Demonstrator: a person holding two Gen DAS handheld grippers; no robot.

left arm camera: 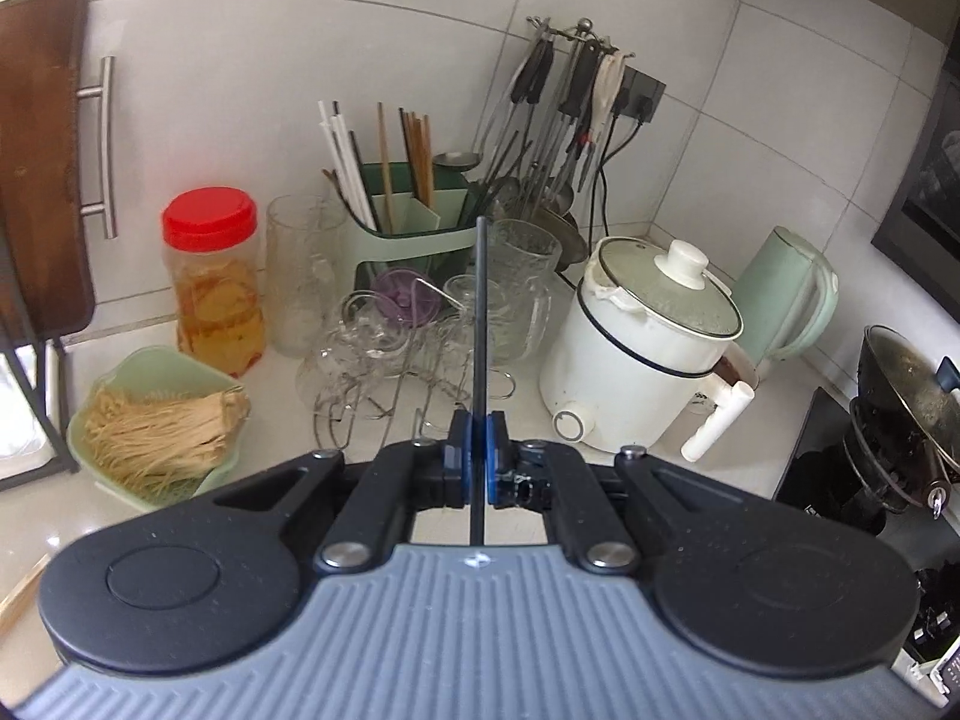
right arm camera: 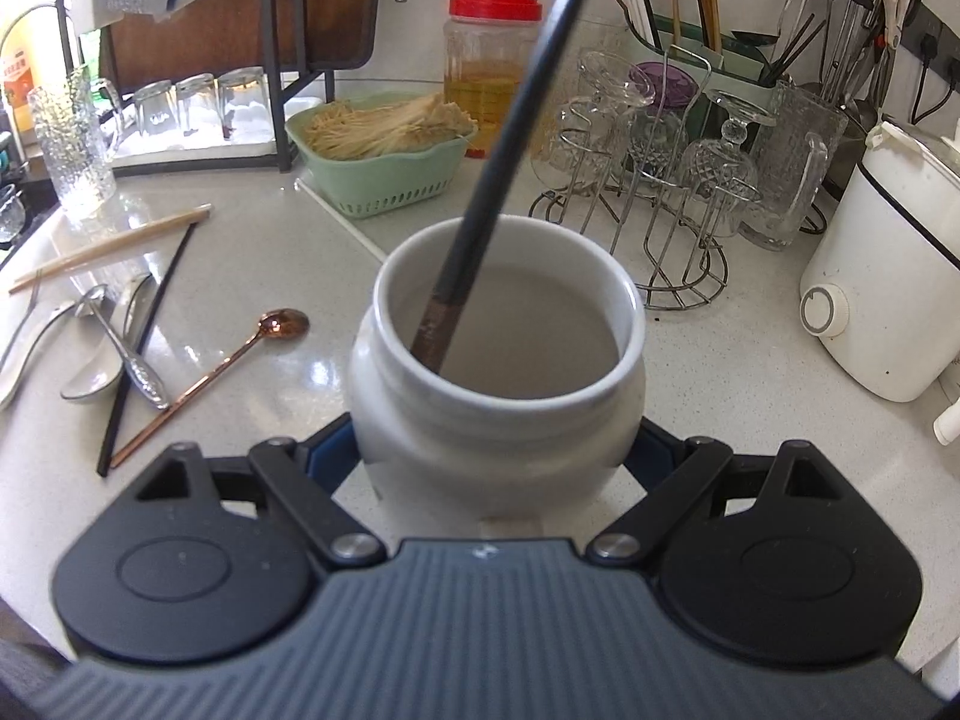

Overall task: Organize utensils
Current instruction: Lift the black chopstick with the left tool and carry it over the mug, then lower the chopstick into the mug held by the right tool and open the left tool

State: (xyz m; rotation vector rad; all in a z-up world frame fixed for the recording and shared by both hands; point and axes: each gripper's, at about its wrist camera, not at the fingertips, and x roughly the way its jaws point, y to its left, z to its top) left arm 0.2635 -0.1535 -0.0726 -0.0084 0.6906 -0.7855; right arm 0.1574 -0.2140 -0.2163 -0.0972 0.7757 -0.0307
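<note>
The left gripper (left arm camera: 478, 450) pinches a slim, matte black chopstick (right arm camera: 510, 138) whose lower end dips slantwise into a smooth, round-shouldered white ceramic jar (right arm camera: 504, 372). The right gripper (right arm camera: 498, 456) clasps that jar by its sides (jaws spread wide around it). It stands on a glossy speckled pale countertop (right arm camera: 720, 420), a copper-toned spoon (right arm camera: 228, 372) lying nearby before white wall tiles (left arm camera: 690, 60).

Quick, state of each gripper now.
Left gripper: closed on the black chopstick.
Right gripper: closed around the white jar.

Chopstick (right arm camera: 480, 204) in jar (right arm camera: 498, 420) — spoons (right arm camera: 120, 354) left
</note>
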